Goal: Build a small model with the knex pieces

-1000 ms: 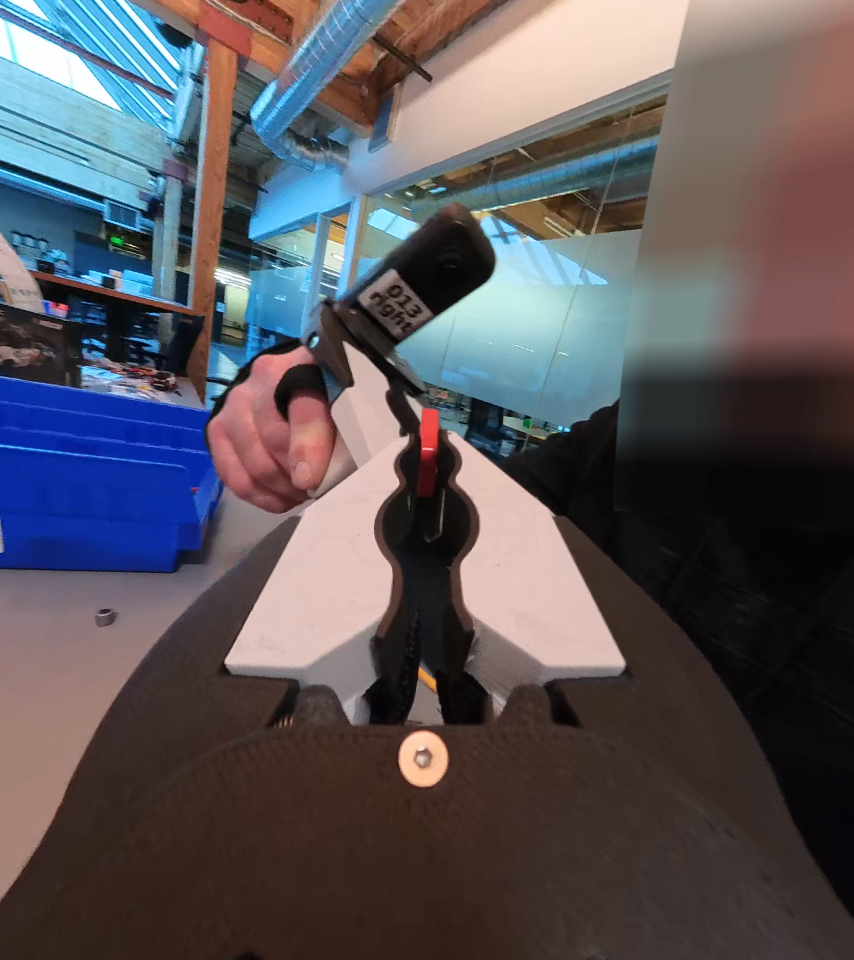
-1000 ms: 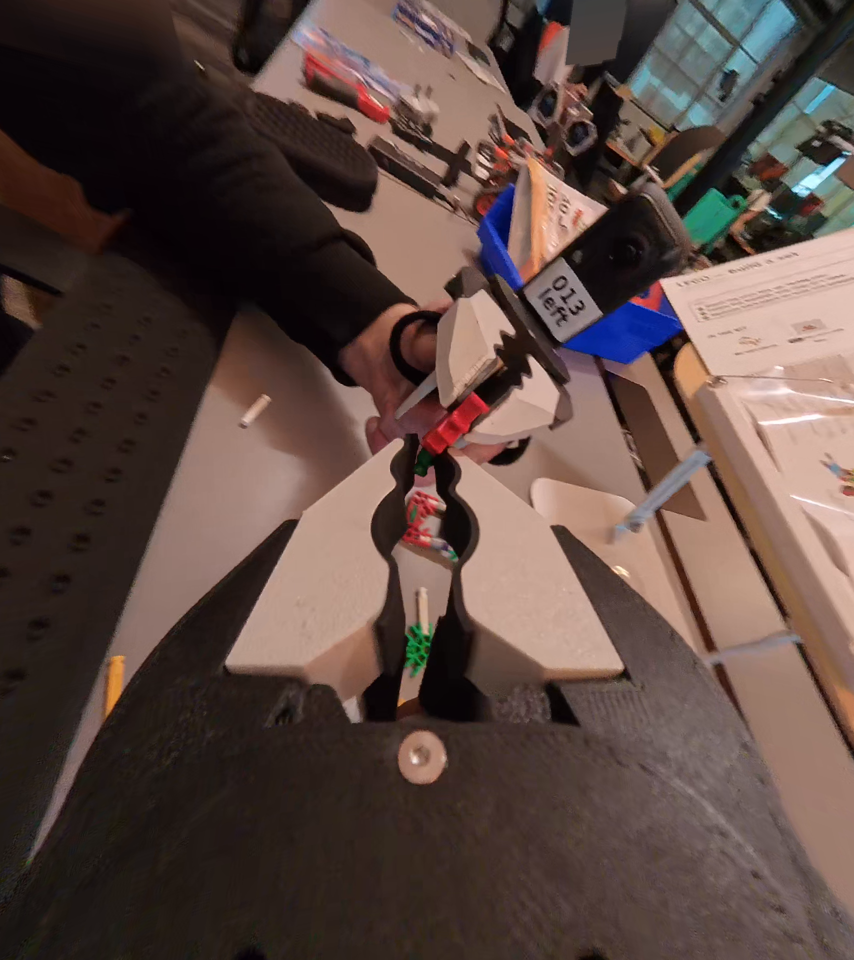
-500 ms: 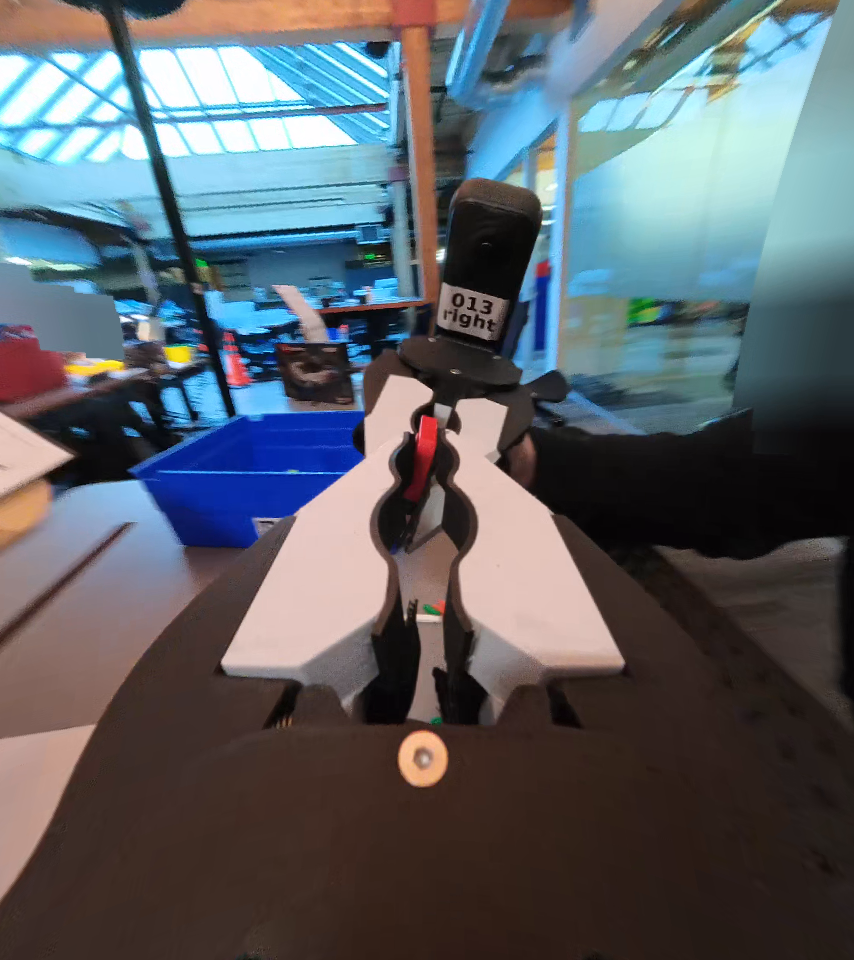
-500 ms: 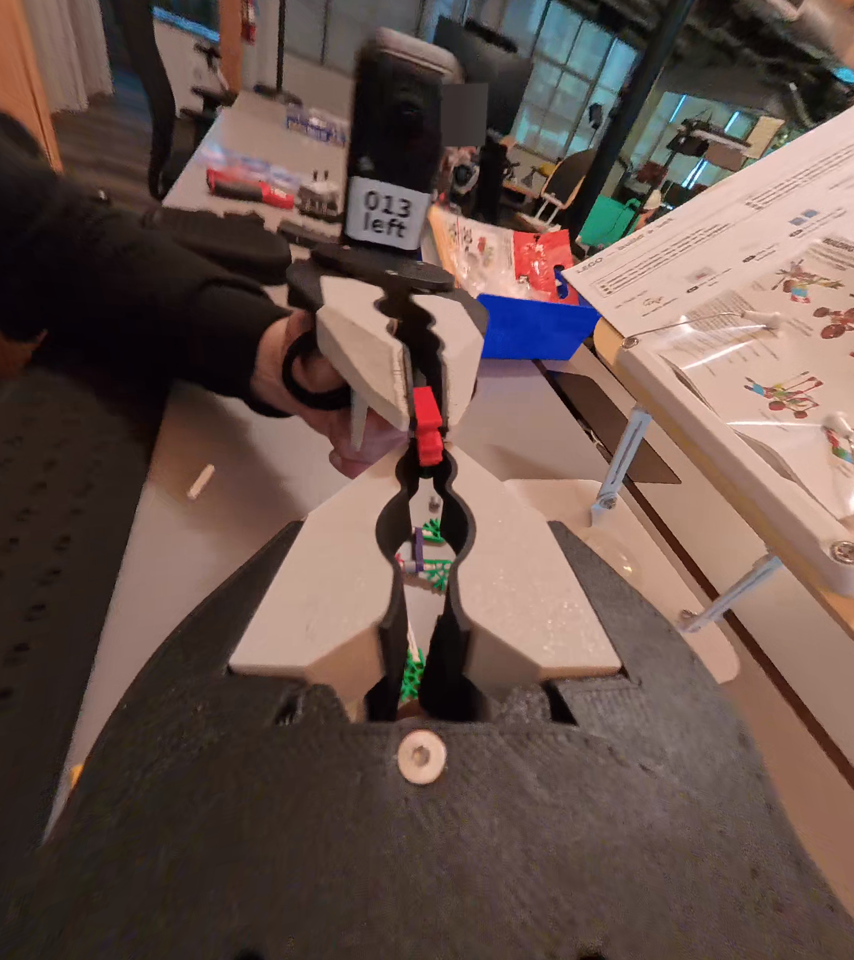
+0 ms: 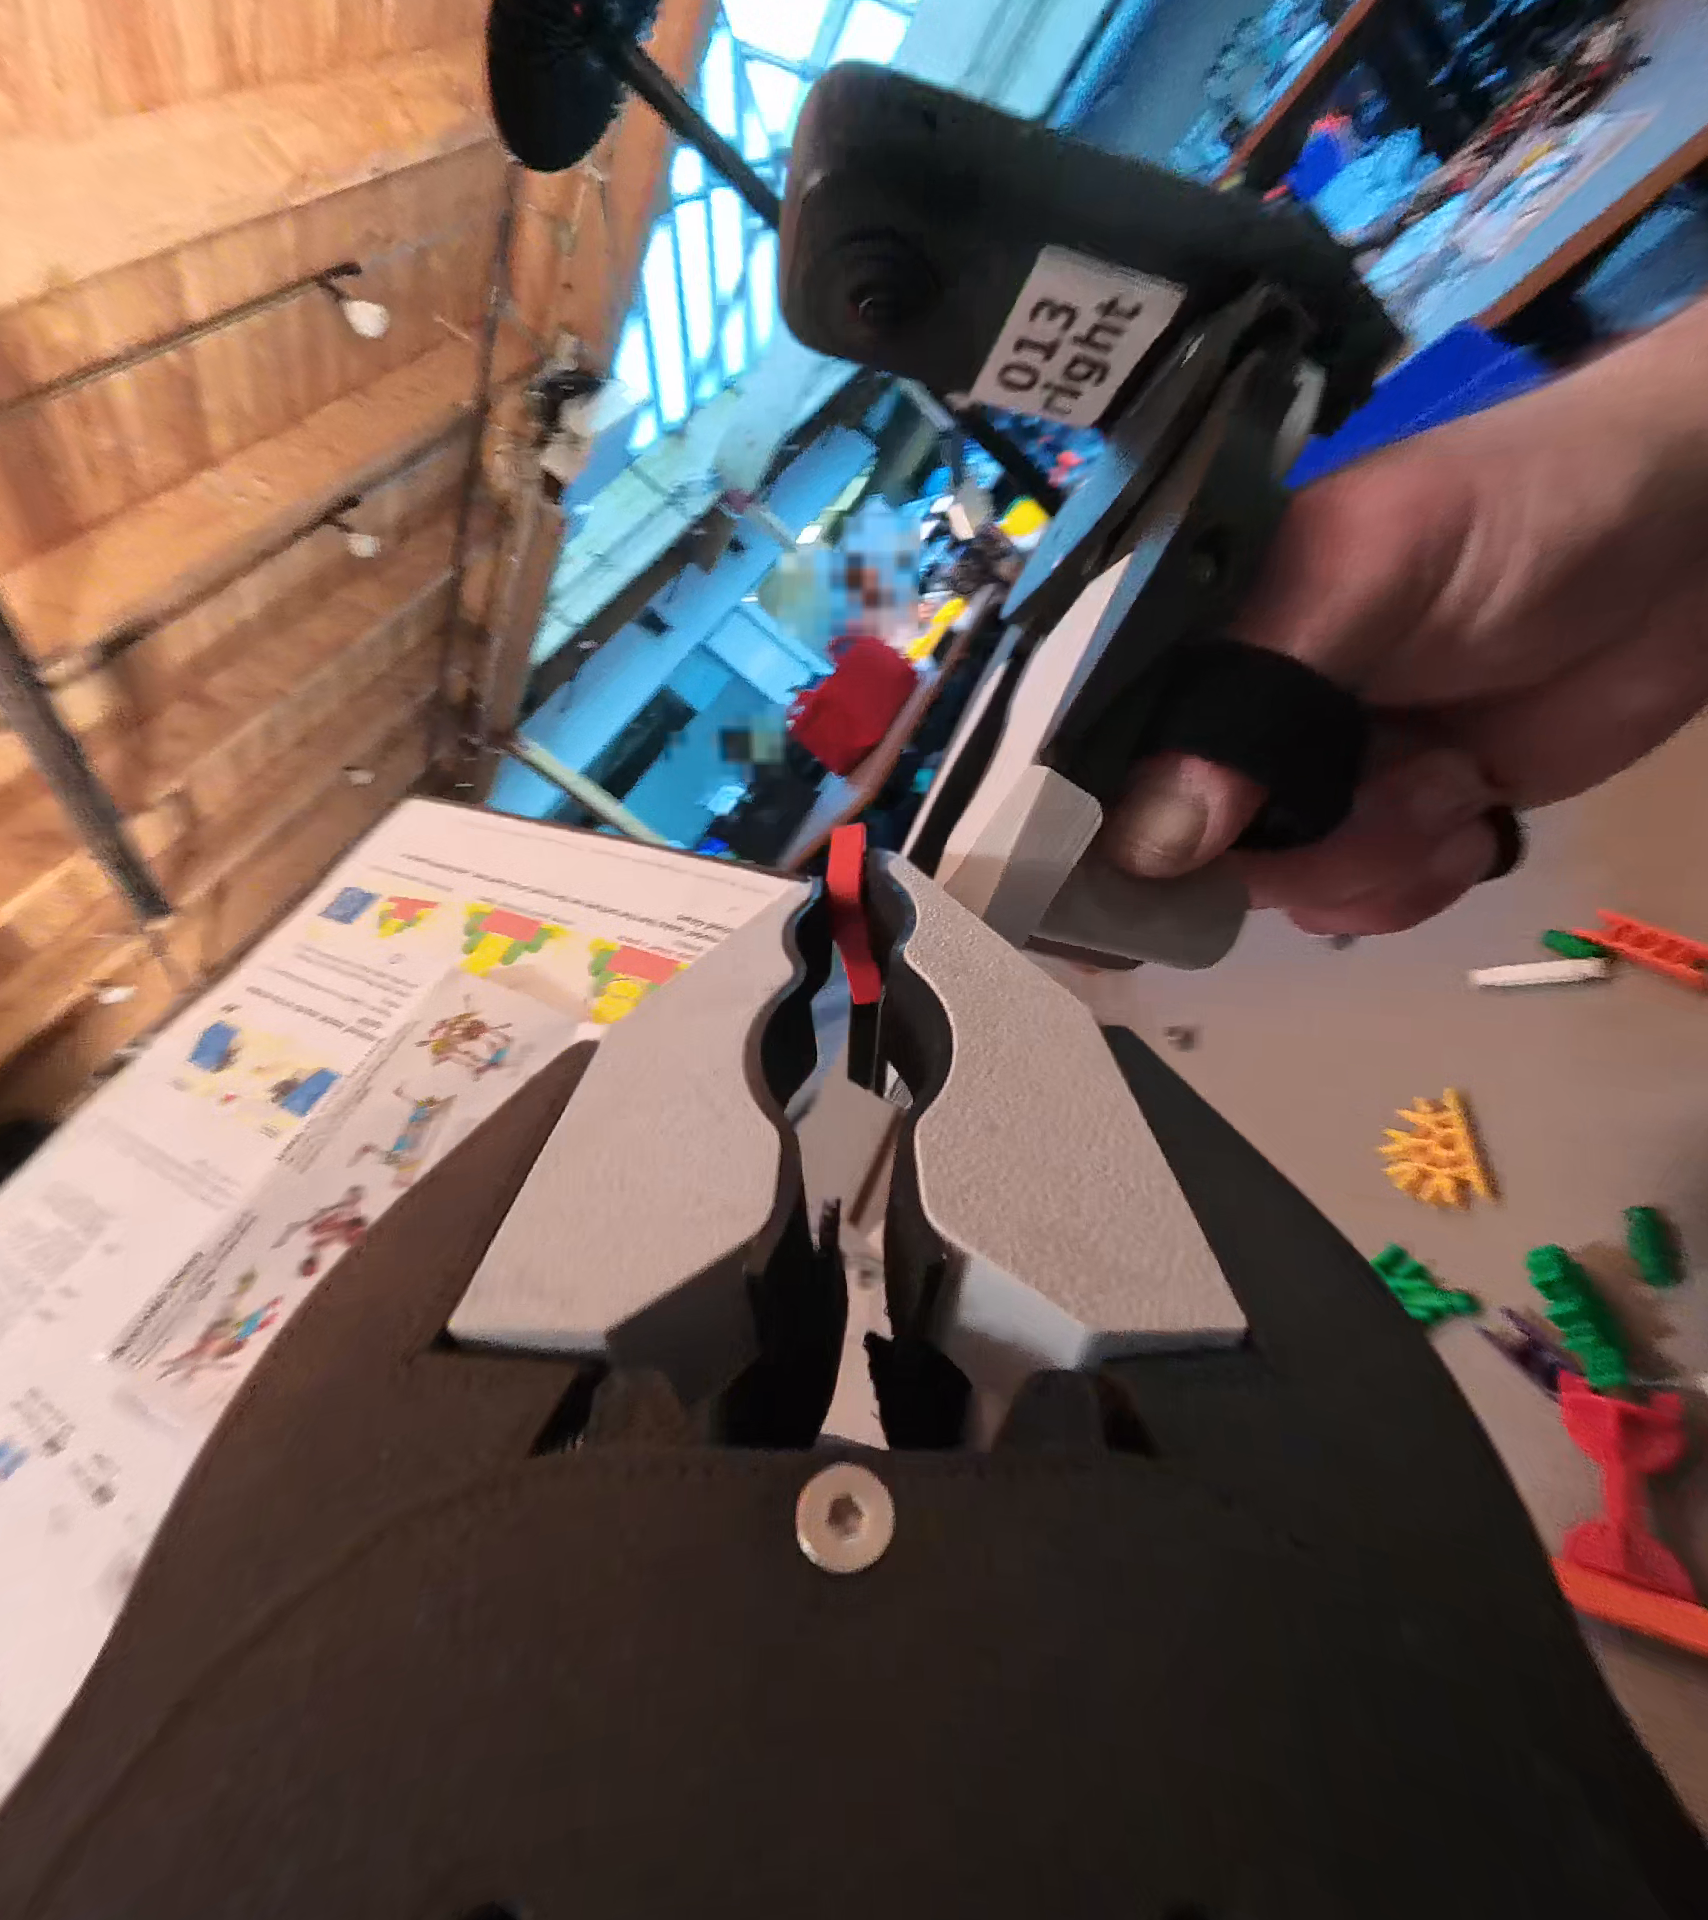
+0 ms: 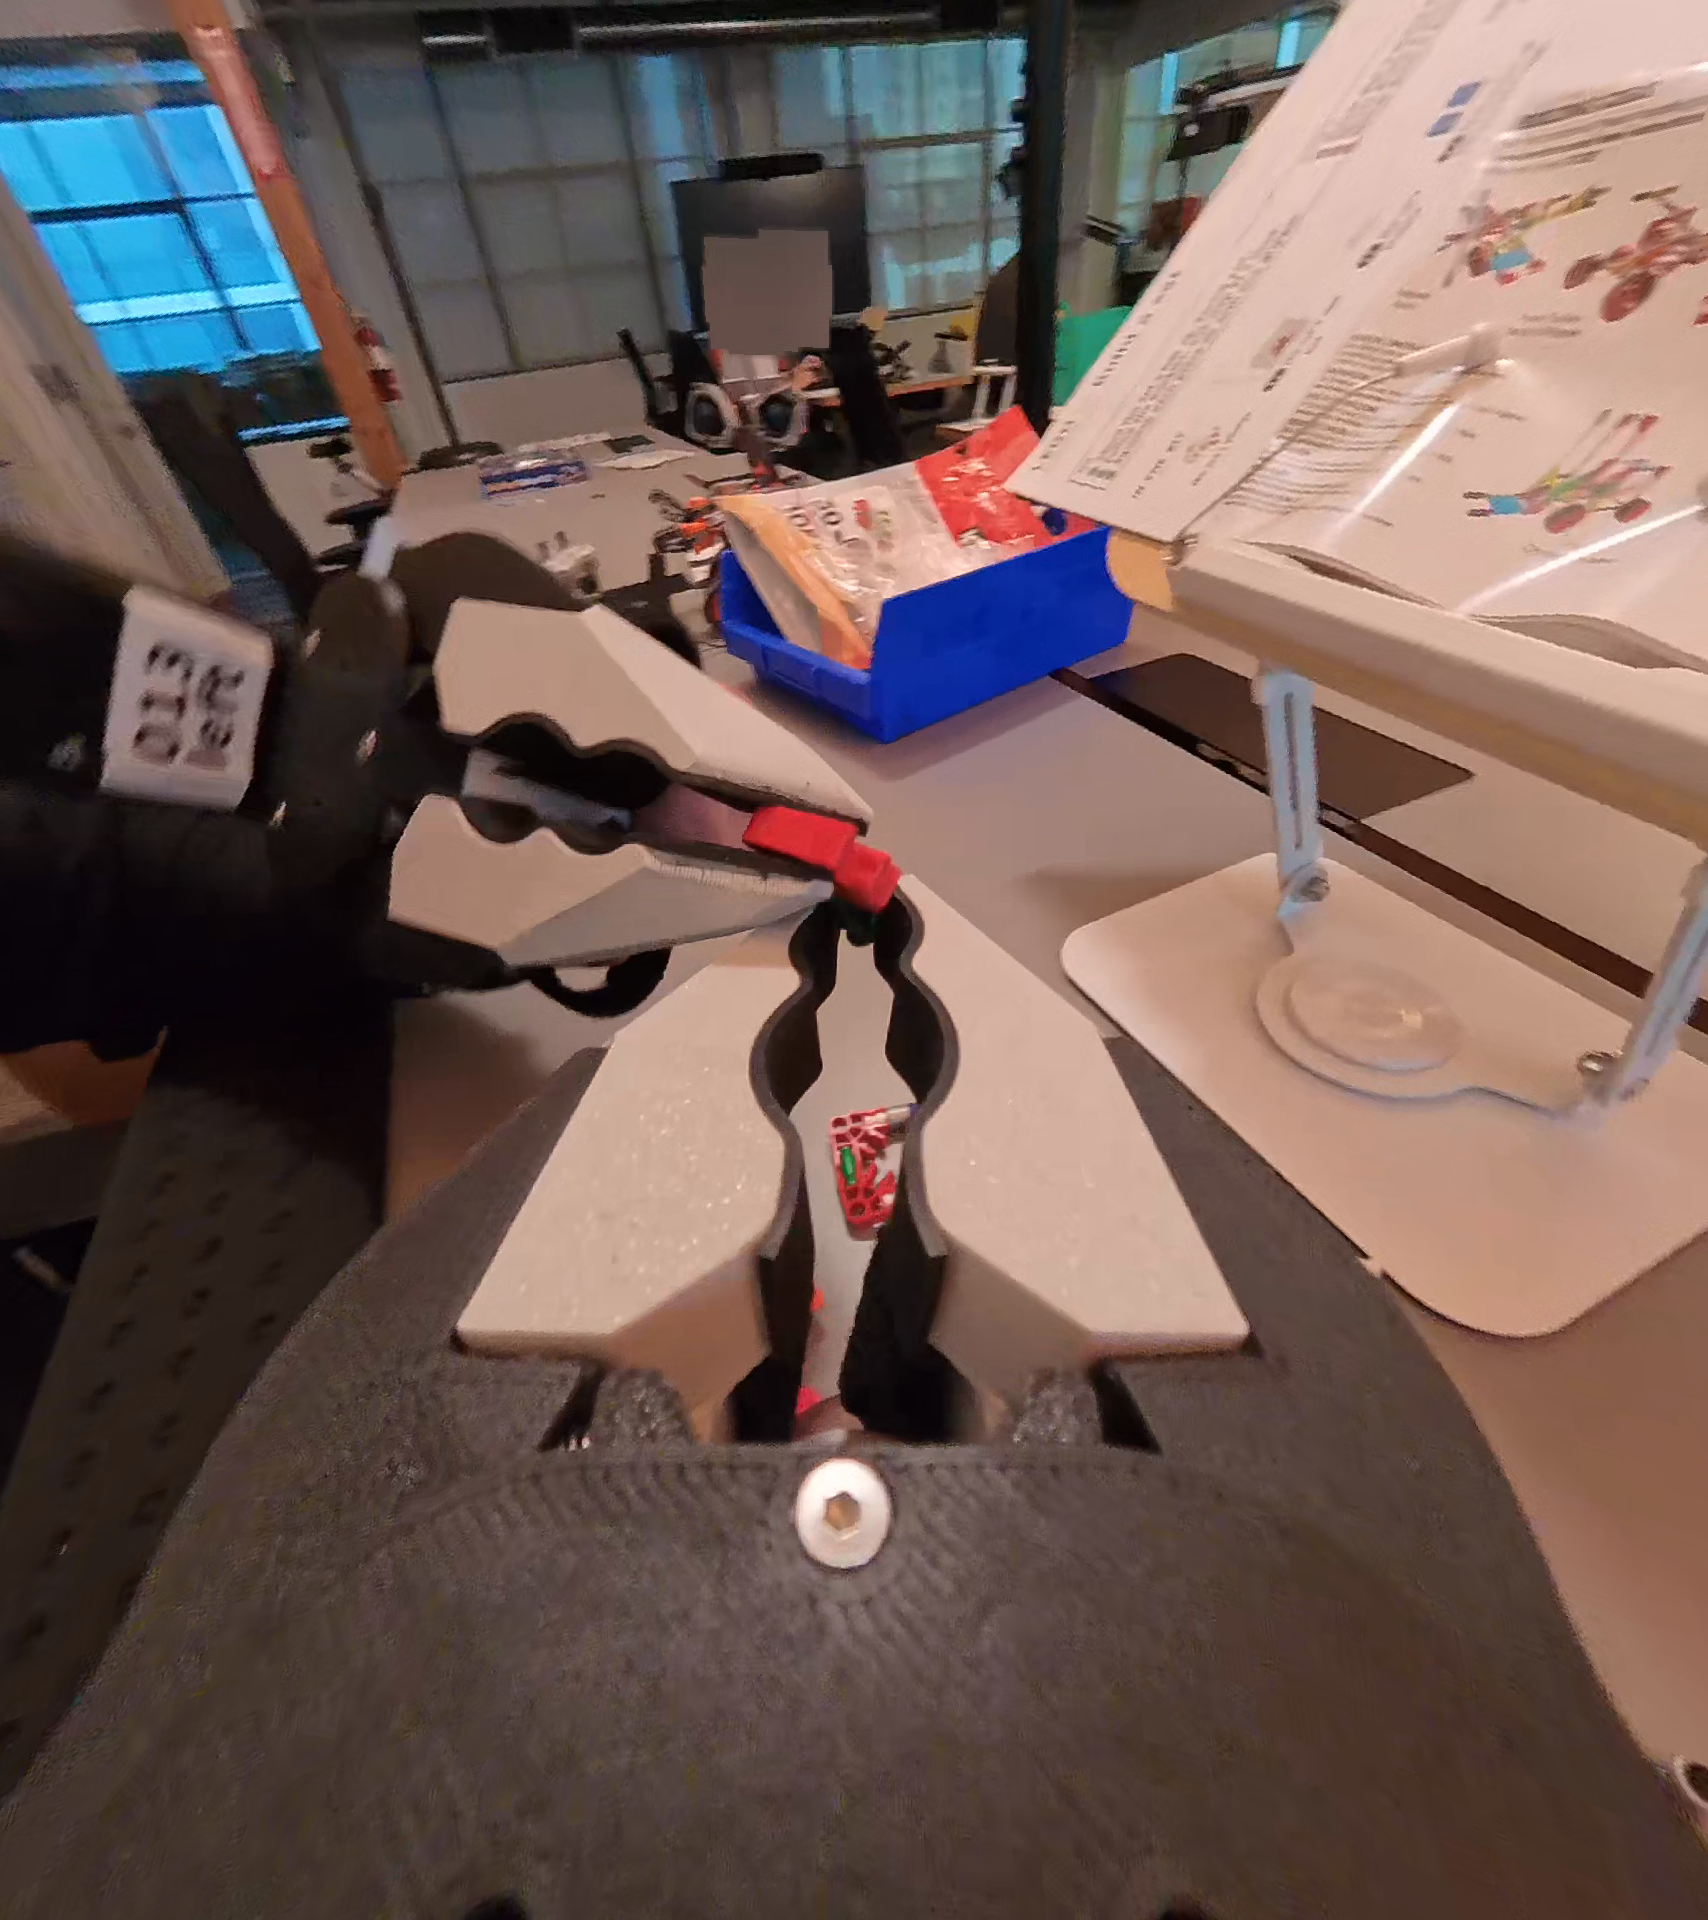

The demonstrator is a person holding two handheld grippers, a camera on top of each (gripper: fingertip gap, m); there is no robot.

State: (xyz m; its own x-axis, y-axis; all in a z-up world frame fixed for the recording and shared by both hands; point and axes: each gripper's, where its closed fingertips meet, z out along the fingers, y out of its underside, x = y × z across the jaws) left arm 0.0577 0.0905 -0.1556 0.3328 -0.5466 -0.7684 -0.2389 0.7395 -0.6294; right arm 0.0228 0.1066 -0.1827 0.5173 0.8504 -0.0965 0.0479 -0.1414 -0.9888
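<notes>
Red piece (image 5: 852, 912) pinched in left tool (image 5: 855, 894), right tool (image 6: 855, 914) tips nipping dark green bit (image 6: 855, 923), tools tip-to-tip

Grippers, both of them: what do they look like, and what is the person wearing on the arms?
Each gripper, left and right, has two pale grey wedge fingers with wavy black inner edges on a textured black body with a silver hex screw. Each carries a black camera with a white label. A black finger loop shows; one black sleeve is visible.

Each claw has pale grey wedge fingers (image 5: 684, 1132) with wavy black-lined inner edges on a textured black body with one silver hex screw (image 5: 844, 1516). A black sleeve (image 6: 19, 914) shows at 9 o'clock.
</notes>
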